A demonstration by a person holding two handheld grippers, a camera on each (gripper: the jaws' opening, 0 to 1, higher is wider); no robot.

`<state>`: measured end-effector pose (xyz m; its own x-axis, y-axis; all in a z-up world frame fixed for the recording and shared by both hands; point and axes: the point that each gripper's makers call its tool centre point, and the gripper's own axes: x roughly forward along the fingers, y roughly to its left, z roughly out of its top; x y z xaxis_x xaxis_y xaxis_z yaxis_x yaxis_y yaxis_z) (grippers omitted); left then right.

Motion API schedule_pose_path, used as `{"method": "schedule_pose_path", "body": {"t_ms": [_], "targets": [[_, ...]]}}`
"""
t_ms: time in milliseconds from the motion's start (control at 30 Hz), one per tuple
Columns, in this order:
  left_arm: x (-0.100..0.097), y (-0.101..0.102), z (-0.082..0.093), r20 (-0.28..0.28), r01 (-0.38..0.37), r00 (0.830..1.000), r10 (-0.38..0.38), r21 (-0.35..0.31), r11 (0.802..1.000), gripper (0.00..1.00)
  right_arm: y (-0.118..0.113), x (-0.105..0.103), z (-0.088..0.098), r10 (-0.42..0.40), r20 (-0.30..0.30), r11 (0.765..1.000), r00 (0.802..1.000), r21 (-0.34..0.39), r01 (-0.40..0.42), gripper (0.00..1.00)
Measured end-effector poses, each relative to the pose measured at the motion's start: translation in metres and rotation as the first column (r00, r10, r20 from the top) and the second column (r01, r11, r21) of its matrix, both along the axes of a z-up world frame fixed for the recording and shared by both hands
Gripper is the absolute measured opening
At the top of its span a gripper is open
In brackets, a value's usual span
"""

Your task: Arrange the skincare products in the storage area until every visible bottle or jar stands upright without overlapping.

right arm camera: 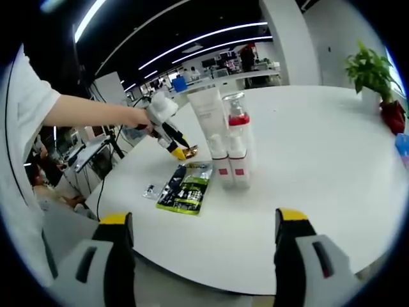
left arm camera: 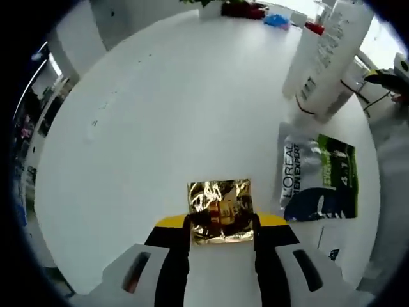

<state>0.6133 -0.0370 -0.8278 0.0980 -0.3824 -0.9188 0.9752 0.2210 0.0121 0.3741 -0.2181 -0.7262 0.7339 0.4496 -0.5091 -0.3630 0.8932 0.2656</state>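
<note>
An open-plan office: long white strip lights [right arm camera: 192, 41] cross a dark ceiling, rows of desks with equipment [right arm camera: 217, 70] fill the background at 12 o'clock, and a green potted plant [right arm camera: 370, 73] stands at 2 o'clock on the large round white tabletop [right arm camera: 319, 166].

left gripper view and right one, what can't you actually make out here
- Gold packet, left gripper view: its near edge sits between the left claw jaws, so grip contact is unclear.
- White bottles, left gripper view: tops cut off by the picture edge.
- Sachet, right gripper view: print too small to read.
- Small card beside it: too small to identify.
- Right claw: jaws wide apart, tips cut off at the bottom.
</note>
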Motion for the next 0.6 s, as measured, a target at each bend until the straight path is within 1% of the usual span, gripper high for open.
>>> {"method": "schedule_pose_path", "body": {"t_ms": [67,167,267,367,600], "targets": [[-0.001,0.001,0.000,-0.004,0.007,1.000,-0.007,0.007,1.000,0.37,0.000,0.000,0.000,-0.001,0.001,1.000,1.000,0.001,0.001,0.92],[-0.002,0.006,-0.001,-0.006,0.055,0.998,-0.055,0.030,0.998,0.36,0.000,0.000,0.000,-0.002,0.001,1.000,1.000,0.000,0.002,0.92],[-0.004,0.009,-0.001,-0.005,0.082,0.997,-0.082,0.050,0.995,0.36,-0.001,0.000,0.000,-0.003,0.001,1.000,1.000,0.000,0.003,0.92],[-0.005,0.012,0.000,-0.006,0.091,0.996,-0.091,0.060,0.994,0.36,0.000,0.000,0.000,-0.002,0.003,1.000,1.000,0.001,0.002,0.92],[-0.008,0.014,0.007,-0.004,0.098,0.995,-0.098,0.053,0.994,0.36,0.000,0.000,0.000,0.000,0.003,1.000,1.000,0.000,0.000,0.92]]}}
